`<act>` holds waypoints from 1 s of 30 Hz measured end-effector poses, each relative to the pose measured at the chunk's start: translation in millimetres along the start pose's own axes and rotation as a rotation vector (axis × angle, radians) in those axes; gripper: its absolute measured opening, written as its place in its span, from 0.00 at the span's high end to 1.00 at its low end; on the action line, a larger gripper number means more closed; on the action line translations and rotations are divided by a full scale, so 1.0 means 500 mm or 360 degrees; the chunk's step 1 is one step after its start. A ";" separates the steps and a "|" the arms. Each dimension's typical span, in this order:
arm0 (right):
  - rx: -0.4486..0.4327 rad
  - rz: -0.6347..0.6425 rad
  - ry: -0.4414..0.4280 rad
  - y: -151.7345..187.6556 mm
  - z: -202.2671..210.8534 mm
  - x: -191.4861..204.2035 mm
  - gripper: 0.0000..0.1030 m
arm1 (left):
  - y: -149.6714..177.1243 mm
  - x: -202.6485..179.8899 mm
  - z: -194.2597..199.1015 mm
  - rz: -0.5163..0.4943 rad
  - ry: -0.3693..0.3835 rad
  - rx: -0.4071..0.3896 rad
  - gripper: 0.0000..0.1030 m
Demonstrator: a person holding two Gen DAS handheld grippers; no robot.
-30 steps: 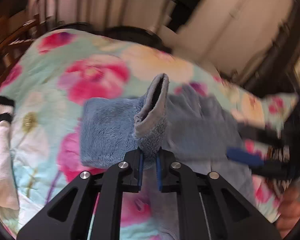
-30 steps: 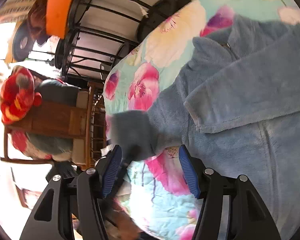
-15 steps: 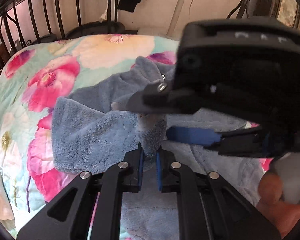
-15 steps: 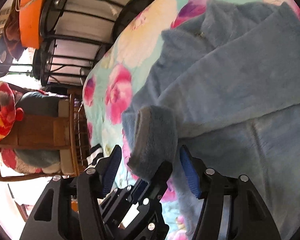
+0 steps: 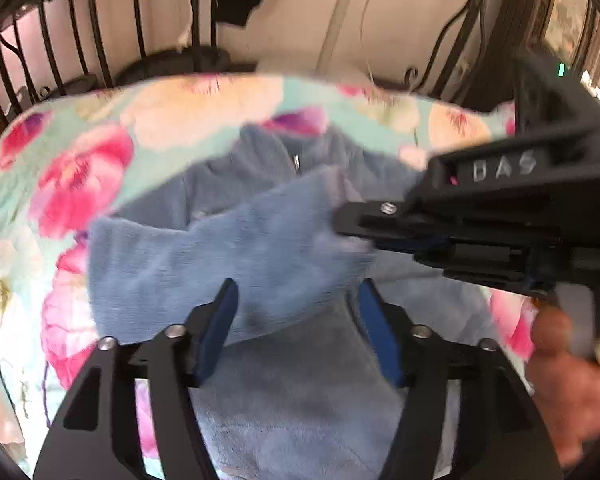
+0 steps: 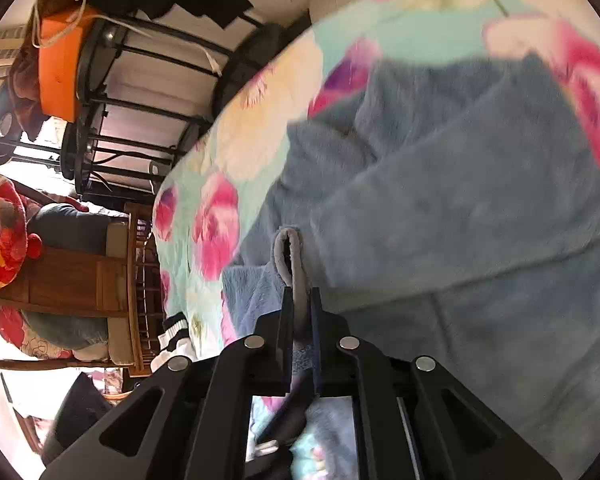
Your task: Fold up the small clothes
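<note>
A small blue fleece jacket (image 5: 292, 392) lies on a floral bedspread (image 5: 80, 168). One sleeve (image 5: 228, 256) is lifted across the jacket's body. My left gripper (image 5: 296, 312) is open, its blue pads on either side of the sleeve without gripping it. My right gripper (image 6: 300, 304) is shut on the sleeve cuff (image 6: 290, 256); it also shows in the left wrist view (image 5: 352, 224), coming in from the right. The jacket body (image 6: 480, 220) fills the right wrist view, with the other sleeve folded over it.
A white garment with black stripes (image 6: 174, 330) lies at the bed's left edge. A black metal bed frame (image 5: 96, 40) stands behind the bed. A wooden chair with cushions (image 6: 80, 280) and an orange basket (image 6: 58, 76) stand beyond it.
My left gripper has opened and let go of the sleeve cuff. My right gripper, open before, has closed on that cuff and now holds it.
</note>
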State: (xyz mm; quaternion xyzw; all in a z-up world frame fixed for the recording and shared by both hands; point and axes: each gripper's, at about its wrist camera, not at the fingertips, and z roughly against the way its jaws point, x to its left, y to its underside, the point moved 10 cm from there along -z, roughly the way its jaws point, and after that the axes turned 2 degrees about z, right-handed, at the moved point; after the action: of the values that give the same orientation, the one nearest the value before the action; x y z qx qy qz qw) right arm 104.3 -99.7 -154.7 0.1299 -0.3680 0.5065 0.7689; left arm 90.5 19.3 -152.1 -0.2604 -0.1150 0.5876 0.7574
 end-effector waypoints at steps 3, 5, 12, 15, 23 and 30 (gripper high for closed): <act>-0.0062 0.0039 0.0035 -0.029 0.030 -0.017 0.93 | -0.013 0.028 0.009 0.0021 -0.0043 -0.0029 0.30; -0.0119 0.0062 0.0088 -0.054 0.050 -0.039 0.93 | -0.006 0.074 -0.006 0.0069 -0.0145 -0.0002 0.30; -0.0219 0.0040 0.0290 -0.109 0.067 -0.133 0.97 | 0.043 0.240 -0.091 0.0472 -0.0304 0.0208 0.29; -0.0228 0.0035 0.0352 -0.128 0.065 -0.171 0.97 | 0.041 0.231 -0.097 0.0476 -0.0295 0.0226 0.29; -0.0082 -0.0168 0.0246 -0.106 0.032 -0.221 0.69 | 0.038 0.170 -0.096 0.0314 -0.0267 0.0240 0.30; -0.0084 -0.0166 0.0360 -0.093 0.034 -0.256 0.46 | 0.038 0.168 -0.074 0.0284 -0.0232 0.0224 0.29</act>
State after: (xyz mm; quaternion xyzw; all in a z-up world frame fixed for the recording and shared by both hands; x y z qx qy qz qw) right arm 110.2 -218.0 -224.2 0.0705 -0.2849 0.4675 0.8339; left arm 116.1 93.1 -204.2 -0.1725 -0.1047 0.6767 0.7081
